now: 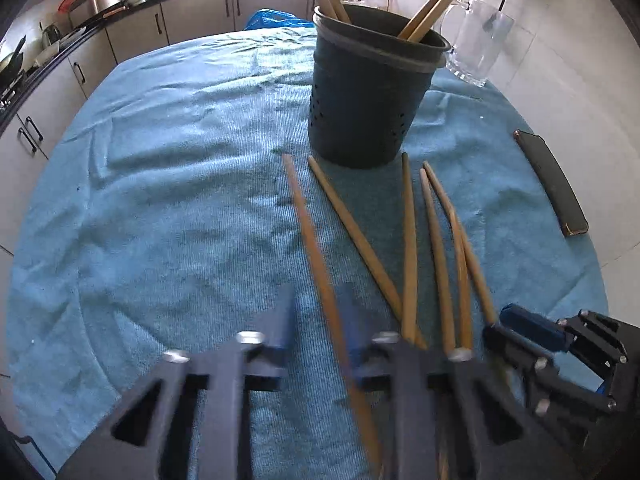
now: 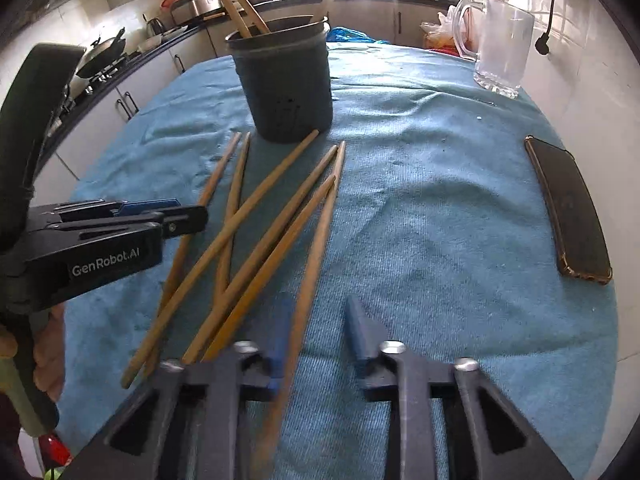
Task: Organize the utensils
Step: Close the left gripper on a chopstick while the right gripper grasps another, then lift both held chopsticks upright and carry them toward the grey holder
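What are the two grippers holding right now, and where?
Nothing yet. The open left gripper straddles one tan wooden chopstick; the open right gripper straddles another tan wooden chopstick, neither clamped.

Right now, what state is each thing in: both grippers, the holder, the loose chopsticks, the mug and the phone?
Left gripper: open, straddling one chopstick.
Right gripper: open, one chopstick between its fingers.
Black holder: upright, chopsticks inside.
Loose chopsticks: lying crossed on the towel.
Glass mug: upright, looks empty.
Phone: lying flat.
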The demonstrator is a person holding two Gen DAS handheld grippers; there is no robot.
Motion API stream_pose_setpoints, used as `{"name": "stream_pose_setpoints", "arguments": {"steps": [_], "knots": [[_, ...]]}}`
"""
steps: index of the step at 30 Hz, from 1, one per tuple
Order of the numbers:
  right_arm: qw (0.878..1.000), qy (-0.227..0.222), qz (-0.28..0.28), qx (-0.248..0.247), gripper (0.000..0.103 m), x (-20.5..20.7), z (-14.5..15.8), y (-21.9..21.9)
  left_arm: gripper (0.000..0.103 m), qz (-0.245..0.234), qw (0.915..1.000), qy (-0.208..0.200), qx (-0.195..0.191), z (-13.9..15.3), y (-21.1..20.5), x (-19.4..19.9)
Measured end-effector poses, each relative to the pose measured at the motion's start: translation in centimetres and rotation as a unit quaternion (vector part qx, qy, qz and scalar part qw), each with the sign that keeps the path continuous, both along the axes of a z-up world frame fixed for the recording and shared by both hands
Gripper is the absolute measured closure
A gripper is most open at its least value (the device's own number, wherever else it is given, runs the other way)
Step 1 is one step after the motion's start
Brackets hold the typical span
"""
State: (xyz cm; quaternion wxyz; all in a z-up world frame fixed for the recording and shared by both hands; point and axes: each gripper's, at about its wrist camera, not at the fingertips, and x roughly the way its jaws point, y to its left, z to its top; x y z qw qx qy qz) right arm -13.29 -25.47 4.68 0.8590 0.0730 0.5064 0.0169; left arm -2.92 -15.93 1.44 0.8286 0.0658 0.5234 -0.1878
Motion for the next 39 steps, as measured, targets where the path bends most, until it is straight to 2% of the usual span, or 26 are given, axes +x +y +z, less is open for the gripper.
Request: {"name": "stream_pose_setpoints", "arguments": {"steps": [4,7,11,14,17,25,35,37,39], "knots": [[0.999,0.007,-0.035,0.017,0.095,-0.3,0.0,-1.7,0.096,0.016,0.9997,0.014,-0.010,0.2,1.5,0.1],[0.997,0.013,-0.066,0.028,0.094,-2.2,0.0,-3.9,0.096,0.020,0.9994,0.024,-0.016,0.1,3.4,-0.6],[0.996,0.023,-0.078,0.039,0.094,-4.7,0.1,-6.0,0.096,0.015,0.9984,0.047,-0.026,0.2,5.3,-1.2],[0.995,0.031,-0.076,0.052,0.089,-5.0,0.2,-6.8,0.096,0.007,0.9981,0.057,-0.021,0.4,5.2,-0.8],[0.996,0.034,-0.078,0.038,0.083,-4.0,0.2,-6.9,0.094,-0.002,0.9986,0.053,-0.004,0.3,4.2,0.0],[0.997,0.051,-0.062,0.008,0.083,1.3,0.1,-6.5,0.094,0.001,0.9979,0.065,-0.003,0.2,2.8,2.7],[0.995,0.071,-0.047,-0.044,0.082,7.3,0.1,-5.7,0.094,0.002,0.9991,0.041,-0.010,0.0,1.2,4.8],[0.996,0.067,-0.049,-0.044,0.085,7.7,0.1,-5.6,0.093,0.002,0.9993,0.036,-0.011,0.0,0.8,5.0],[0.996,0.059,-0.053,-0.046,0.096,7.9,0.1,-5.5,0.093,0.002,0.9995,0.030,-0.014,0.1,0.7,4.9]]}}
